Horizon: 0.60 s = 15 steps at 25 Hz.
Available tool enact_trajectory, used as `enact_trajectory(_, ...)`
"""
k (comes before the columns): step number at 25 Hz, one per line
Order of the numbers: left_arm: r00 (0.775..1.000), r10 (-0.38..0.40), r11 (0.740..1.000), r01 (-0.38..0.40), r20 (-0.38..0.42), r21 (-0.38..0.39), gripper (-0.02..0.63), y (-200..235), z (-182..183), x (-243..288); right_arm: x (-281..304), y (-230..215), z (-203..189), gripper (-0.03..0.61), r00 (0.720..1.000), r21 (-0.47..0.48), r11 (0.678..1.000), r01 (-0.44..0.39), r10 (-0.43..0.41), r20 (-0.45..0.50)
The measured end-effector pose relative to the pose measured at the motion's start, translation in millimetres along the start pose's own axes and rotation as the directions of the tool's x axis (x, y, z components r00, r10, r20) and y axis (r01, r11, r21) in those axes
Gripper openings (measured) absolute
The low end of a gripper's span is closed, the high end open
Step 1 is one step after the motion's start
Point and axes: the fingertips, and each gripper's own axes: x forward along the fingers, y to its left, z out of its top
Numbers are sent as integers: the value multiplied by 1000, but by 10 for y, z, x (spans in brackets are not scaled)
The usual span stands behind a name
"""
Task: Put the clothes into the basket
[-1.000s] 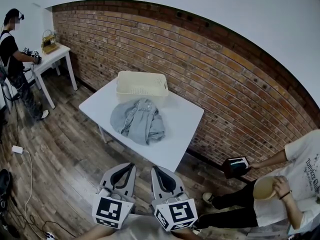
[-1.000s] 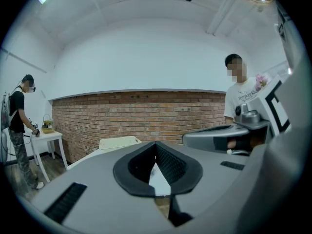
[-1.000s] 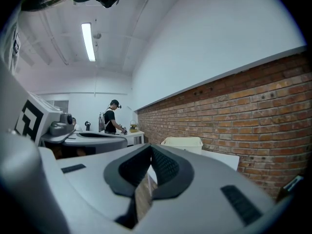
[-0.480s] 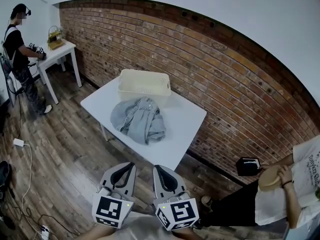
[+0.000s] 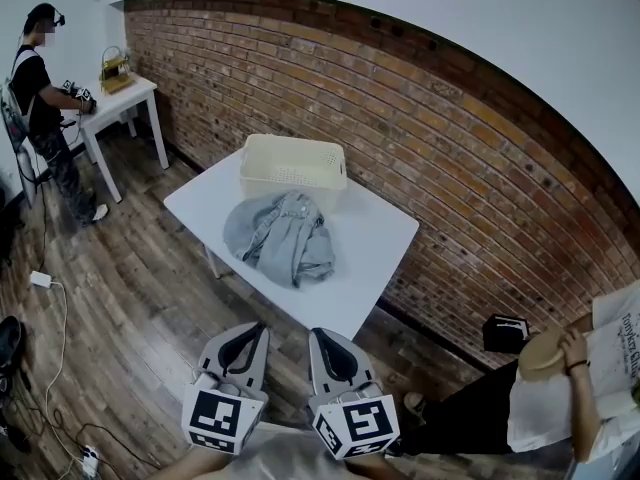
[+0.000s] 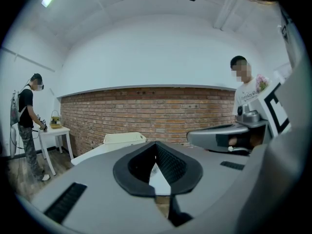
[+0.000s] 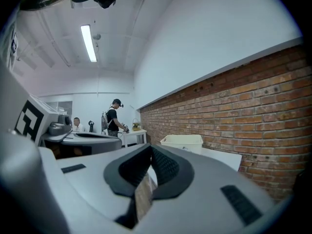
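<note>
This looks like a plain test room or lab rather than a home. It has a bare brick wall (image 5: 420, 118), plank floor (image 5: 130, 298) and ceiling strip light (image 7: 88, 43). There are two white benches (image 5: 370, 258) (image 5: 135, 93), loose cables (image 5: 50, 338) on the floor, and a person (image 5: 40, 98) in headgear working at the far bench.

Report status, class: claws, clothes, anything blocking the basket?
Left claw shut, empty. Right claw shut, empty. Grey clothes heaped on table beside basket, not in it. Nothing blocking.
</note>
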Motion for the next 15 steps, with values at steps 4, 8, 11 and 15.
enact_trajectory(4,1000,-3,1000,3,0,-2,8,87,-13,86,106,-33,-10,6,1000,1,1000,8,-8,-3)
enact_trajectory(8,1000,-2,1000,2,0,-8,8,241,-15,238,277,-80,3,6,1000,-9,1000,12,-12,-4)
enact_trajectory(11,1000,4,1000,-4,2,-12,8,388,8,367,441,-134,25,6,1000,-17,1000,22,-22,-8)
enact_trajectory(15,1000,2,1000,-2,-4,-18,8,584,24,559,699,-196,79,6,1000,-24,999,25,-25,-5)
